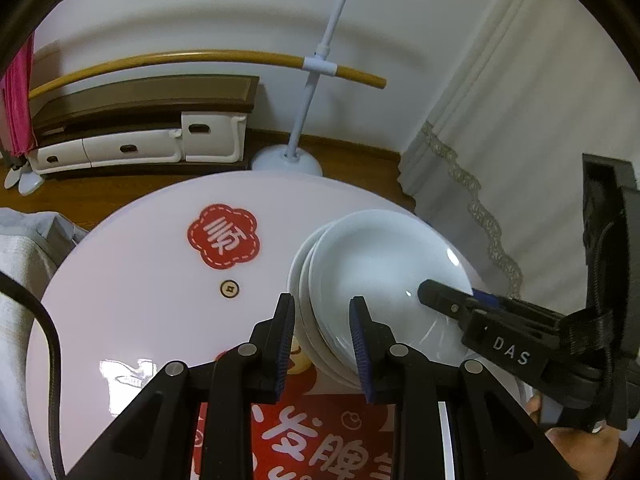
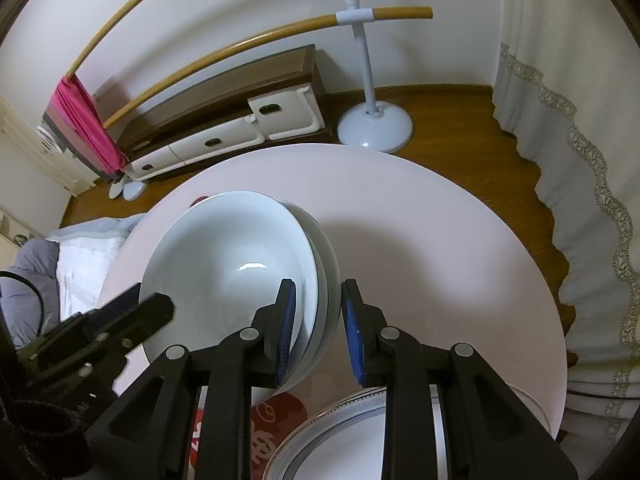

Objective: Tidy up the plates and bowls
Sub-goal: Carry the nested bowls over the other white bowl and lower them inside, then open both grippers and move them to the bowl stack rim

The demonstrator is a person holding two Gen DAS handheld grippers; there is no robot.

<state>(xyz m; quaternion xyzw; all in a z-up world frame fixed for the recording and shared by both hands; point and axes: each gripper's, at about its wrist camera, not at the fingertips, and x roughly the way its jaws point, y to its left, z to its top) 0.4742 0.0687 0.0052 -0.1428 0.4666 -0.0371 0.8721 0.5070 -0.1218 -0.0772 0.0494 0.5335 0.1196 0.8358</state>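
A stack of white bowls [image 1: 372,264] is held a little above the round white table [image 1: 132,280]. My left gripper [image 1: 322,336] is shut on the stack's near-left rim. My right gripper [image 2: 316,320] is shut on the opposite rim of the same stack of bowls [image 2: 224,272]. Each gripper has one finger inside the top bowl and one finger outside the stack. The right gripper also shows in the left wrist view [image 1: 444,300], at the bowls' right edge. The left gripper shows in the right wrist view [image 2: 136,312], at the bowls' left edge.
A patterned-rim plate [image 2: 320,432] lies on the table below my right gripper. The table carries red printed decals [image 1: 223,236]. Beyond the table are a white stand base [image 2: 374,124], a low cabinet [image 2: 224,120] and a curtain [image 2: 580,160]. Bedding [image 2: 60,264] lies at left.
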